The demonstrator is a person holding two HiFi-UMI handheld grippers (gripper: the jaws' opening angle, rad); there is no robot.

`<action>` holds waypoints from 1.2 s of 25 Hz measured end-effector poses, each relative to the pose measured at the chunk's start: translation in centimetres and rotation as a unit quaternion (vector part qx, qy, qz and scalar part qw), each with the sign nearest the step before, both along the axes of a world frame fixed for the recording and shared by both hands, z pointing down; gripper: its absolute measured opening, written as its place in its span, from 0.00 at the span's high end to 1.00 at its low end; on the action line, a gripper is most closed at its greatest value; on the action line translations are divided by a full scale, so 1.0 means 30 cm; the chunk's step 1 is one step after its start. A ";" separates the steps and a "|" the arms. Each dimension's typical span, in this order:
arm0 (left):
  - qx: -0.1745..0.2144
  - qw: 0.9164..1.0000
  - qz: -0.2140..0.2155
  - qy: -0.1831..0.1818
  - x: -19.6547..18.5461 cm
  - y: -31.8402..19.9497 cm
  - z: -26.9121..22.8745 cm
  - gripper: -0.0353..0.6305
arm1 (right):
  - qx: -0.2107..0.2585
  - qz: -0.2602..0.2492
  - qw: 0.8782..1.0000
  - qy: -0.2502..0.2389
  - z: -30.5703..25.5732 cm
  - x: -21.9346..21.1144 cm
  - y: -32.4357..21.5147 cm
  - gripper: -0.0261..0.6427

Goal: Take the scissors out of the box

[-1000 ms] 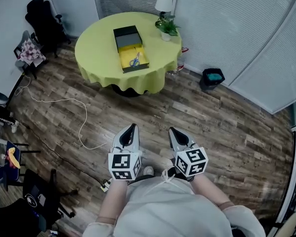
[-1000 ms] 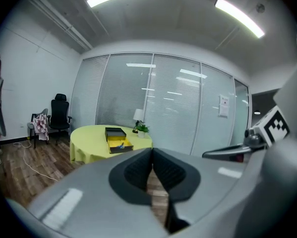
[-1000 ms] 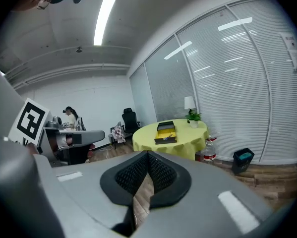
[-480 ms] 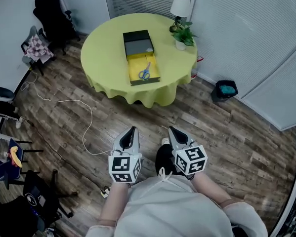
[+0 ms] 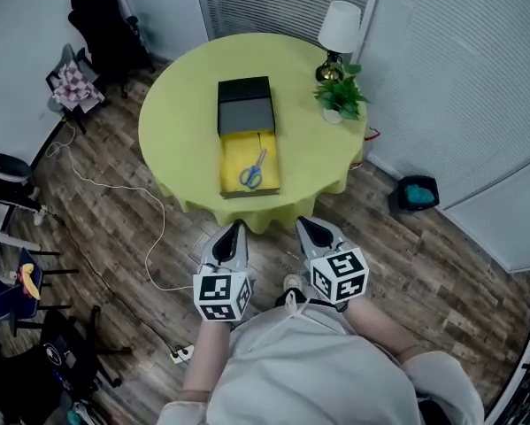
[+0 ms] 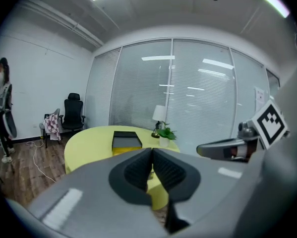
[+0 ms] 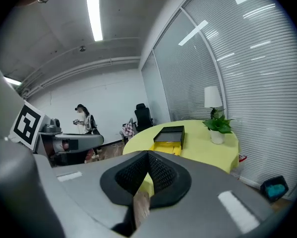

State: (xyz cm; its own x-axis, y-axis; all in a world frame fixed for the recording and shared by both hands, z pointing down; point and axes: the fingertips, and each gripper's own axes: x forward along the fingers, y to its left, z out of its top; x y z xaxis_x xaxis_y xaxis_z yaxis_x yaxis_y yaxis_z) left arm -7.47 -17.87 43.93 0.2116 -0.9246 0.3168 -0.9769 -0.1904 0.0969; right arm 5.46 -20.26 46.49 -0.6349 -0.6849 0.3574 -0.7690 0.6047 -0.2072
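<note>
Left gripper and right gripper, lower centre: jaws together, empty. Scissors, handles apparently blue, lie in the open box on the desk.

Yellow table has a lamp and potted plant at 2 o'clock, black chair off around 10.
</note>
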 end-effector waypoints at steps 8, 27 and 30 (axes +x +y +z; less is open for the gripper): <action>-0.037 0.999 -0.012 -0.006 0.055 -0.243 0.055 0.94 | -0.016 -0.024 1.000 0.000 0.030 0.051 -0.287 0.96; -0.196 0.978 0.065 -0.014 -0.097 -0.735 0.511 0.94 | -0.054 -0.028 0.998 0.015 0.244 -0.127 -0.713 0.96; -0.253 0.963 0.086 -0.021 -0.113 -0.776 0.601 0.94 | -0.055 -0.034 0.998 0.025 0.270 -0.159 -0.755 0.96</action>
State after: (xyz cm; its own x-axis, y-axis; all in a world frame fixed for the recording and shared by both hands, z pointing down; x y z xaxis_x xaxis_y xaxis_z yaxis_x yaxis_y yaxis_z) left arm -10.86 -41.16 61.96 0.3247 -0.6019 0.7296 -0.9404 -0.2878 0.1812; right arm 0.67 -42.92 54.58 -0.6581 -0.5952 0.4611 -0.7379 0.6317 -0.2378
